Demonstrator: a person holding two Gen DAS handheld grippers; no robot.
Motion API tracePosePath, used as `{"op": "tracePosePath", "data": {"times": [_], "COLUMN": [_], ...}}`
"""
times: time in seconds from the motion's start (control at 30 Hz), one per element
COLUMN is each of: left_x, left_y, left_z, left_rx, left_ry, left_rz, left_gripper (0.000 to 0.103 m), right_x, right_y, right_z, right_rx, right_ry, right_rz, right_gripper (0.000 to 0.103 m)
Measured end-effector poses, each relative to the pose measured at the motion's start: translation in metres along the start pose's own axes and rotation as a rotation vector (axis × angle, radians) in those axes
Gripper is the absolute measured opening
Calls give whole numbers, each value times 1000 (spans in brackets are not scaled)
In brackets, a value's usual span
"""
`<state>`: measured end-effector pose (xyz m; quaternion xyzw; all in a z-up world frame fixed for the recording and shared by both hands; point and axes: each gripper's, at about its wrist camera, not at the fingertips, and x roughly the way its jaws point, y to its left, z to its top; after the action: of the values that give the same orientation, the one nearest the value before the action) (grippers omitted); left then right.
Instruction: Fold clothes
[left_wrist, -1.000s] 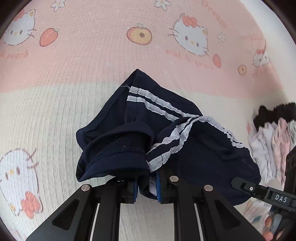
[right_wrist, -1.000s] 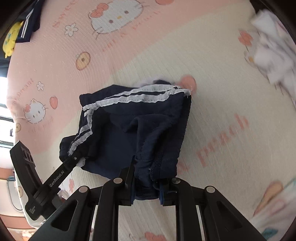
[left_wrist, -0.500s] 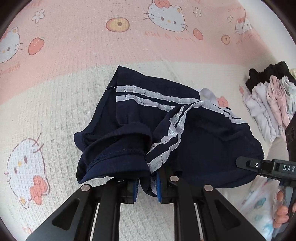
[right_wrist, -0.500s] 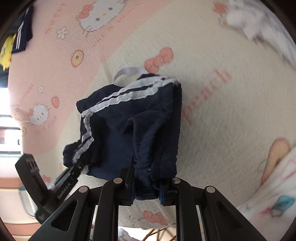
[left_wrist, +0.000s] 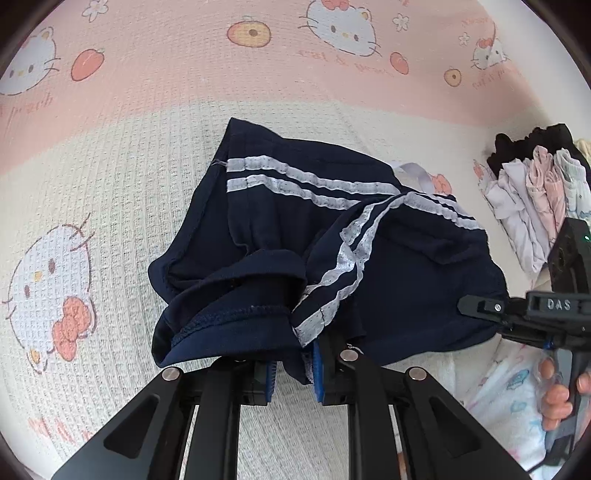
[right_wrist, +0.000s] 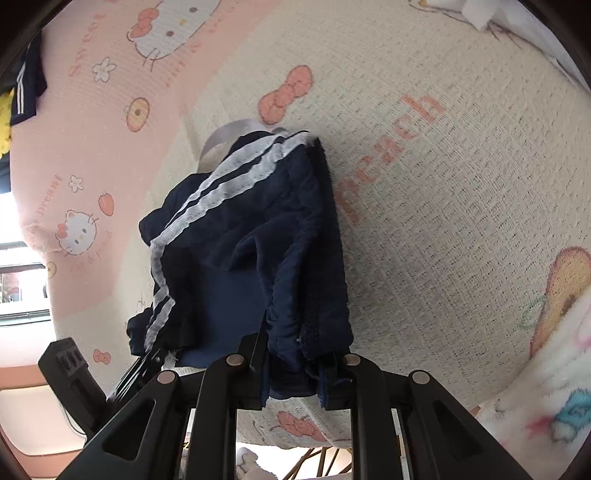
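so you're mid-fold: both your left gripper and right gripper have jaws clamped on the navy shorts, doubled but not yet laid flat on the bed, with the folded pile waiting far right.

You can read "DAS" on the right gripper at 3 o'clock, and "peach" on the blanket at 2 o'clock; the pink-band lettering is too blurred.

Navy shorts hide both grippers' fingers; the folded clothes stack is too small to tell.
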<state>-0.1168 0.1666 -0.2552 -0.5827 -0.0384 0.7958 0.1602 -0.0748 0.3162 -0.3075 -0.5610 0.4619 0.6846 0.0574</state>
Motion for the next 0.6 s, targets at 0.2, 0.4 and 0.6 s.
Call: {"op": "tracePosePath", "data": {"times": [0.2,0.4,0.6], "left_x": [-18,-25,-46], "left_y": [19,37,49], "left_z": [1,-12,-24], "left_rx": [-77,-106,-137], "left_ry": [20,73,40], "left_rz": [-91,-56,-26], "left_gripper": [18,65,65], "right_x": [0,-1,-31], "right_y": [-3,-6,-23], "right_z": [8,13,4], "right_rx": [-3,22,61], "right_ry": [10,19,-14], "right_rz": [-21,-5,1], "right_gripper": [17,19,65]}}
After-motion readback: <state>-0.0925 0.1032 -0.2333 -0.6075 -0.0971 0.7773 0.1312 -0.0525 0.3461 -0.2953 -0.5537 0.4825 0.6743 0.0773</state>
